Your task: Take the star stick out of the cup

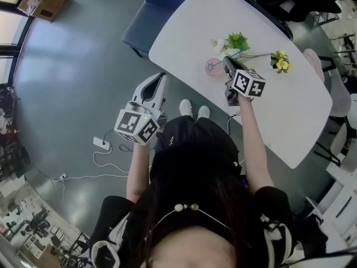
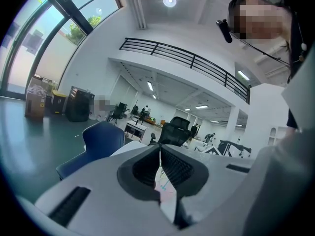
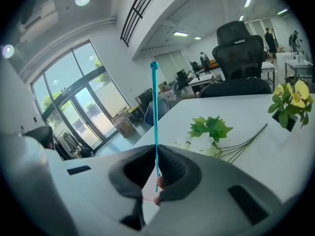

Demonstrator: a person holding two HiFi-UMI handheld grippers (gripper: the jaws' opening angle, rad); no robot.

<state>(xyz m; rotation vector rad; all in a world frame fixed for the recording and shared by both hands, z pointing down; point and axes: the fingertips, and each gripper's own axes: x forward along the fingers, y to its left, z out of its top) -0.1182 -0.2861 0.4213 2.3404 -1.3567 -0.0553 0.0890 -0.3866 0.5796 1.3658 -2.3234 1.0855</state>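
A pink cup (image 1: 215, 68) stands on the white table (image 1: 290, 116), with a blue star showing at it. My right gripper (image 1: 227, 62) is right beside the cup. In the right gripper view it (image 3: 157, 151) is shut on the thin teal star stick (image 3: 155, 112), which rises upright to a small ball end. The pink cup (image 3: 149, 191) shows just below the jaws. My left gripper (image 1: 160, 80) hangs off the table's near edge above the floor. Its jaws (image 2: 160, 149) are shut with nothing between them.
A spray of green and white artificial flowers (image 1: 234, 42) lies just behind the cup, its stems running to a small yellow flower (image 1: 281, 62). A blue chair (image 1: 156, 10) stands at the table's far left. A power strip (image 1: 101, 144) with its cable lies on the floor.
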